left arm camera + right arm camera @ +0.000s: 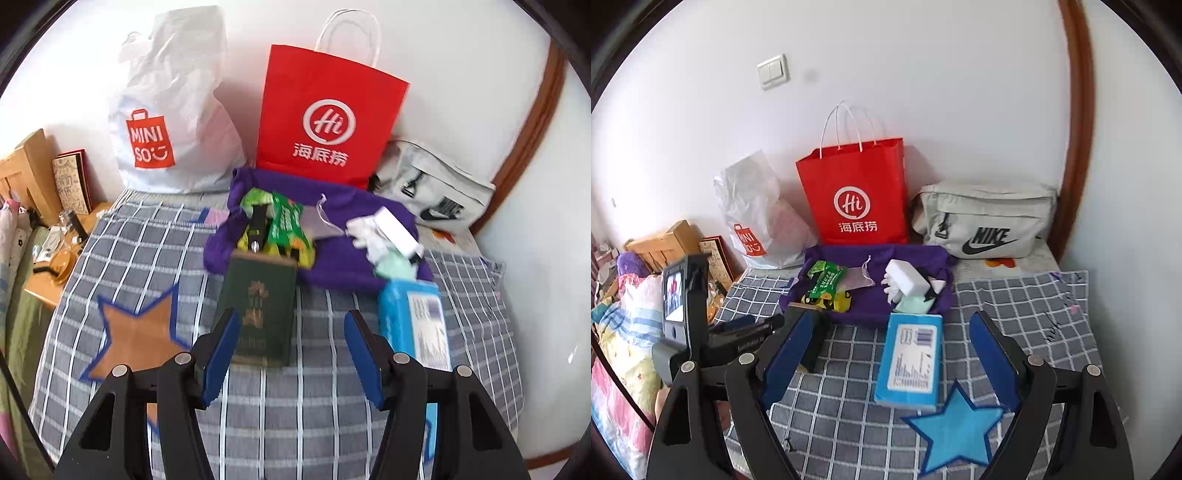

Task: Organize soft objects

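Observation:
A dark green box (pixel 258 306) lies on the grey checked cloth (pixel 314 406), in front of a purple cloth (pixel 332 258). On the purple cloth are green snack packets (pixel 288 225), a white block (pixel 395 229) and a mint-green piece (pixel 393 267). My left gripper (pixel 291 325) is open. Its left pad overlaps the box's near corner, and its right pad stands well apart from the box. A blue tissue pack (pixel 910 362) lies flat beyond my right gripper (pixel 892 332), which is wide open and holds nothing. The right gripper's left finger hides most of the green box in the right wrist view.
A red paper bag (pixel 857 195), a white Miniso plastic bag (pixel 757 218) and a grey Nike bag (pixel 986 221) stand against the wall. An orange star (pixel 140 339) and a blue star (pixel 956 424) mark the cloth. A cluttered wooden bedside table (pixel 44 236) is at the left.

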Tool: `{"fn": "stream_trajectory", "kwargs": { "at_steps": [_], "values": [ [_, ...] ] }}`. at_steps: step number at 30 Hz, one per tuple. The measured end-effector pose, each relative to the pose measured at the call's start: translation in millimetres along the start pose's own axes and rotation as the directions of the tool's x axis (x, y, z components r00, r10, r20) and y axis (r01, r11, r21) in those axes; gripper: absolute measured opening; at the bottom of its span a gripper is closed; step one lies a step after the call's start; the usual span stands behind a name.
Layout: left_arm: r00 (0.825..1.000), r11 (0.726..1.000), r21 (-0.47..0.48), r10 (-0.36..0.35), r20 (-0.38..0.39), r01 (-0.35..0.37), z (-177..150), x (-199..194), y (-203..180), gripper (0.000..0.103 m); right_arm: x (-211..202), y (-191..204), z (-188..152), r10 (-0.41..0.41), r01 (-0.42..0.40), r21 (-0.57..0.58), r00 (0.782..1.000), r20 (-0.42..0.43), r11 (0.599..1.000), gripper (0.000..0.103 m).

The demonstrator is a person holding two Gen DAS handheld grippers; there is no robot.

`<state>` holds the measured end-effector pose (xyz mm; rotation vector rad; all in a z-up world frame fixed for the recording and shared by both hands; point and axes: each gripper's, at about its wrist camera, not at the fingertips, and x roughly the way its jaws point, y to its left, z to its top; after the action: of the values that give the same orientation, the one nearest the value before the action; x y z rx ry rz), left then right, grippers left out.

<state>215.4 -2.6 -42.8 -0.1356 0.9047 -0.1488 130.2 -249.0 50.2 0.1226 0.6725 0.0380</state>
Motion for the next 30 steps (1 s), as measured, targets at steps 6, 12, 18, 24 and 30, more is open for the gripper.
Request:
{"fn": "stream_trajectory", "kwargs": {
  "at_steps": [6, 12, 18, 24, 30],
  "values": [
    [0.995, 0.999, 0.027, 0.037, 0.088, -0.04, -41.5, -55.1, -7.6, 0.069, -41.1, -5.0, -24.9, 0.001, -0.002, 0.03, 1.0, 0.017, 1.0, 0.087],
    [0.992, 0.999, 0.032, 0.027, 0.119, -0.031, -74.1, -96.7, -7.8, 0.077, -67.9, -2.2, -45.9, 0.001, -0.002, 0.023, 0.999, 0.032, 1.0, 0.087],
    [0.989, 0.998, 0.025, 0.05, 0.137, -0.054, -93.1, -124.4, -4.9, 0.077, -93.5, 3.3, -65.1, 0.024, -0.024, 0.004, 0.998, 0.049, 1.0, 0.089],
    [0.989, 0.999, 0.018, 0.03, 0.142, -0.033, -102.8, -136.8, -5.3, 0.077, -109.7, 3.3, -74.3, 0.031, -0.031, 0.0, 0.998, 0.062, 1.0, 0.089],
    [0.988, 0.999, 0.038, 0.012, 0.152, -0.018, -104.7, -143.6, -15.0, 0.077, -115.8, -0.5, -78.9, 0.012, -0.013, 0.008, 0.997, 0.074, 1.0, 0.09]
  ]
}}
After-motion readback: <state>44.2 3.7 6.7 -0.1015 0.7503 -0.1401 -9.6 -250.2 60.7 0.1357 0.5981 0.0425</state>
